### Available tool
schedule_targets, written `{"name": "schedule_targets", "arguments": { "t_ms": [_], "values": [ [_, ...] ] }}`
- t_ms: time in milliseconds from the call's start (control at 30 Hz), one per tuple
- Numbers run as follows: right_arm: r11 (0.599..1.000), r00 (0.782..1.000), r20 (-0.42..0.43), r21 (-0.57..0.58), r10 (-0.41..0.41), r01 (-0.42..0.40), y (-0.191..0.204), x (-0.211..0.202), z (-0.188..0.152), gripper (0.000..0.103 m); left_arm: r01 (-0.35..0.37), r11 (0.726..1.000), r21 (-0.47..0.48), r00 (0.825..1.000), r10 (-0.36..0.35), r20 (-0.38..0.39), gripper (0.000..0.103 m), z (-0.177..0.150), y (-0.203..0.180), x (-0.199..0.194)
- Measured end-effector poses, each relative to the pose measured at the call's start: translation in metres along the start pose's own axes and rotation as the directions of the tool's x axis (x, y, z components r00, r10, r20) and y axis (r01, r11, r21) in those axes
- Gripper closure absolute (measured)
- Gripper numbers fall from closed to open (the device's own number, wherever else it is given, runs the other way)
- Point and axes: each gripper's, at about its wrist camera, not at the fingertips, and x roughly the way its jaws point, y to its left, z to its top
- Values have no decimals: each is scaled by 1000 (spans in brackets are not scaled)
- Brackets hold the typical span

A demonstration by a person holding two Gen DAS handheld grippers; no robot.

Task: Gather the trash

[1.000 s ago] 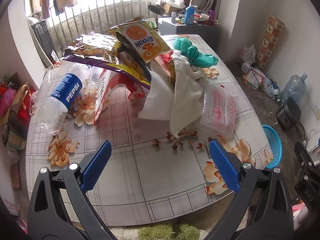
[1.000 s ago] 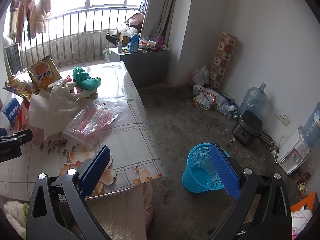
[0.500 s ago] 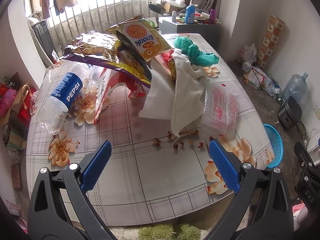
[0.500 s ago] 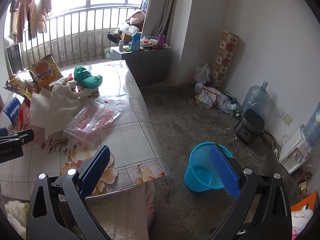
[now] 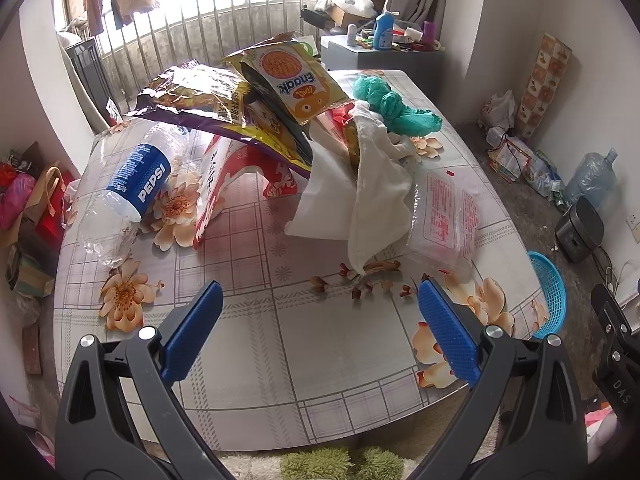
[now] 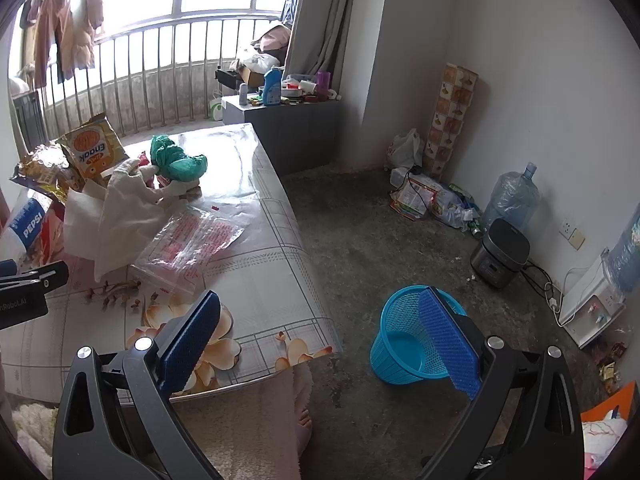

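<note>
Floral table (image 5: 280, 344) piled with trash; blue basket (image 6: 404, 344) on floor

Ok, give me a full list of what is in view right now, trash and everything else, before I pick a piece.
Pepsi bottle: 1, clear with blue label, lying at table's left.
Snack bags: several, orange, gold and purple, piled at table's back.
Red-white wrapper: 1, under the snack bags.
White cloth bag: 1, draped mid-table.
Green plastic bag: 1, crumpled, behind the white bag.
Clear printed bag: 1, red print, table's right side.
Table: 1, floral checked cover.
Basket: 1, blue, empty, on floor right of table.
Water jug: 1, by the wall.
Rice cooker: 1, grey, on floor.
Left gripper: open, blue fingers, over the table.
Right gripper: open, near the basket.
</note>
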Motion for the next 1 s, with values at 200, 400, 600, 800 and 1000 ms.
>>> {"name": "schedule_targets", "arguments": {
  "t_ms": [200, 400, 600, 800, 1000],
  "values": [
    [1000, 1000, -1, 0, 1, -1, 1, 0, 0, 6, 1, 1000, 0, 1000, -1, -1, 9, 0, 0, 0],
    [1000, 1000, 2, 3, 2, -2, 0, -1, 0, 6, -1, 1000, 2, 1000, 1, -4, 9, 0, 1, -1],
    [1000, 1000, -9, 11, 2, -2, 2, 2, 0, 6, -1, 1000, 5, 1000, 1, -2, 9, 2, 1, 0],
    [1000, 1000, -9, 11, 3, -3, 2, 3, 1, 6, -4, 1000, -2, 1000, 4, -6, 9, 3, 2, 2],
    [1000, 1000, -9, 10, 2, -2, 3, 3, 1, 6, -6, 1000, -7, 1000, 6, -5, 9, 3, 3, 3]
  ]
}}
